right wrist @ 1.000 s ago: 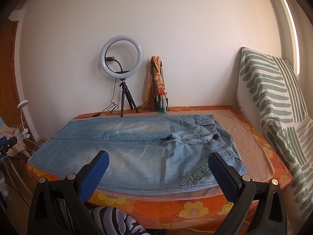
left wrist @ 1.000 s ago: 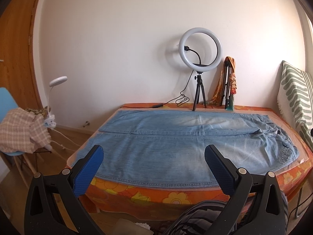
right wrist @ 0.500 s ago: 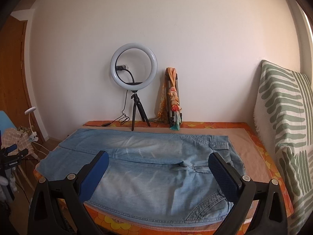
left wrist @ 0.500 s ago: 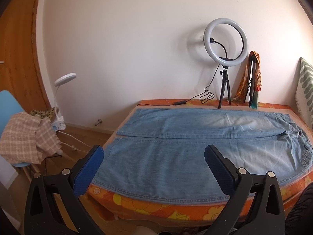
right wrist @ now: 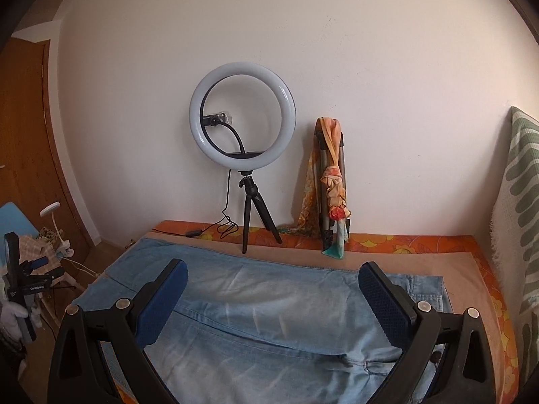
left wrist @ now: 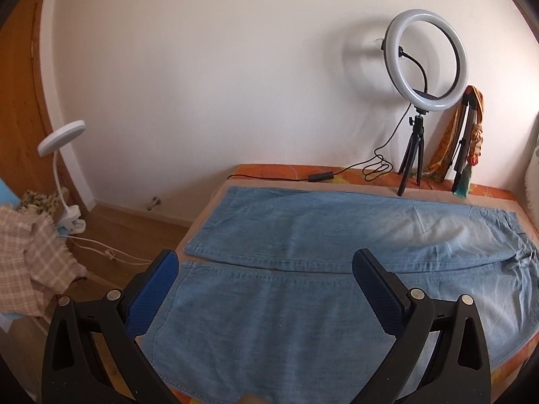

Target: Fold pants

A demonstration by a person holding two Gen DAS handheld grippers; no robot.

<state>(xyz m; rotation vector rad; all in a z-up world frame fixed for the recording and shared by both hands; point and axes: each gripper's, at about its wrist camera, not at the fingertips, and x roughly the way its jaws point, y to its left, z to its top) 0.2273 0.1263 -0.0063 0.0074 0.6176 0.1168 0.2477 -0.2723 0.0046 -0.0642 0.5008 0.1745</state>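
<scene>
So the light blue jeans (left wrist: 303, 286) are laid out flat across the table (left wrist: 269, 170), legs running side by side along its length with the hems at the left end and the waist off to the right (you can see the fly and a pocket seam near the bottom of the right wrist view). They sit on a tan mat, and under that is an orange flowery tablecloth (right wrist: 404, 244) that peeks out along the back edge. The left gripper (left wrist: 266, 289) hovers over the hem end of the near leg, blue pads (left wrist: 151, 293) spread wide apart, nothing between them and not touching the denim as far as I can tell. The right gripper (right wrist: 269, 298) is the same deal, spread wide and empty, hanging above the thigh and crotch area. At the back of the table a ring light (right wrist: 242, 129) stands upright on a small black tripod, its cable (left wrist: 337, 171) trailing left along the cloth. Just to the right of it a folded tripod with an orange scarf (right wrist: 333, 181) tied around it leans against the wall. A green and white patterned cushion (right wrist: 520, 208) is propped up at the right end. Off the table's left end there's a white clip-on lamp (left wrist: 62, 168) and a checked cloth (left wrist: 30, 262) heaped on a blue chair.
</scene>
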